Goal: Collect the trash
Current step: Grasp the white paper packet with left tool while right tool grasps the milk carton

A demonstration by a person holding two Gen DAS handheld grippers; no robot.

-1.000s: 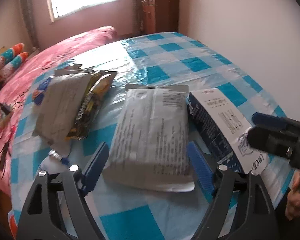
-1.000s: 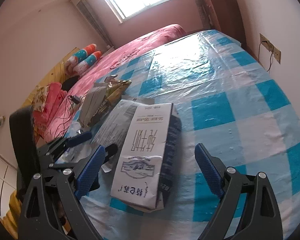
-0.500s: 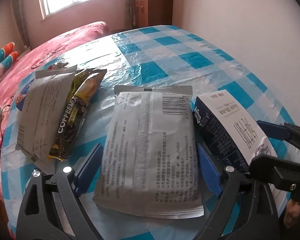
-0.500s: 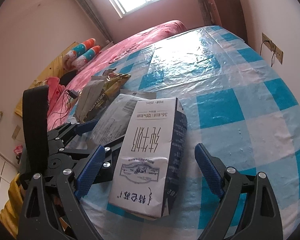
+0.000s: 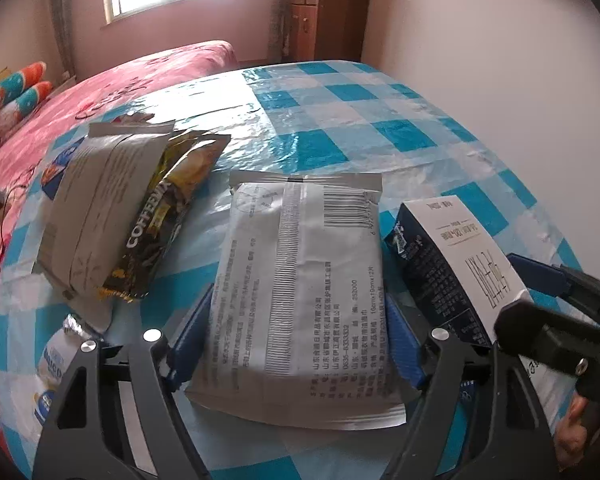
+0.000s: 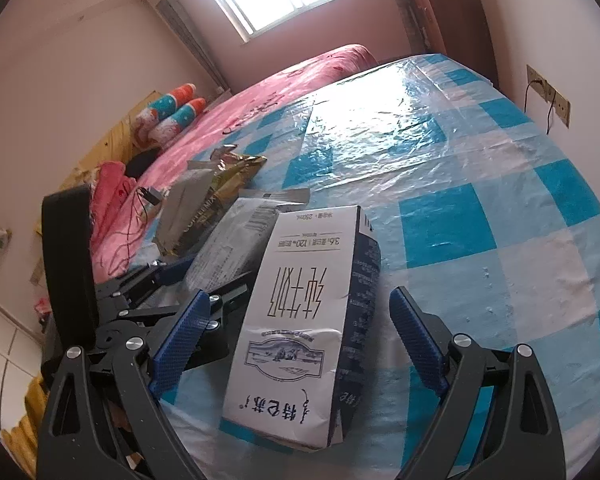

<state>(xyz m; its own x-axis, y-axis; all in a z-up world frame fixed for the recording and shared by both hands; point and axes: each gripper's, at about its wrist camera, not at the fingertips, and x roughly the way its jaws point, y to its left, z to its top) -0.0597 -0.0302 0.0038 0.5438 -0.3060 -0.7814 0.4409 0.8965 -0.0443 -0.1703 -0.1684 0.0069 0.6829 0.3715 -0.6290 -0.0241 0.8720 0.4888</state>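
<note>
A silver pouch (image 5: pixel 300 280) with printed text lies flat on the blue checked table (image 5: pixel 340 120). My left gripper (image 5: pixel 298 336) straddles its near half. Its jaws are closing, and the blue pads (image 5: pixel 192 332) meet the pouch's two long edges. Right beside the pouch lies a white and dark blue milk carton (image 6: pixel 300 320), also visible as the carton (image 5: pixel 440 264) in the left wrist view. My right gripper (image 6: pixel 298 340) stands open around the carton's near end, both pads clear of its sides.
A Coffeemix bag (image 5: pixel 160 232) under a grey pouch (image 5: pixel 96 204) lies to the left, with a small white and blue wrapper (image 5: pixel 52 368) near the table's edge. A pink bed (image 5: pixel 140 76) is beyond the left side, and a wall runs along the right.
My left gripper has slid forward along the silver pouch, and its jaws have narrowed onto the pouch's edges. The right gripper and the carton have stayed put.
</note>
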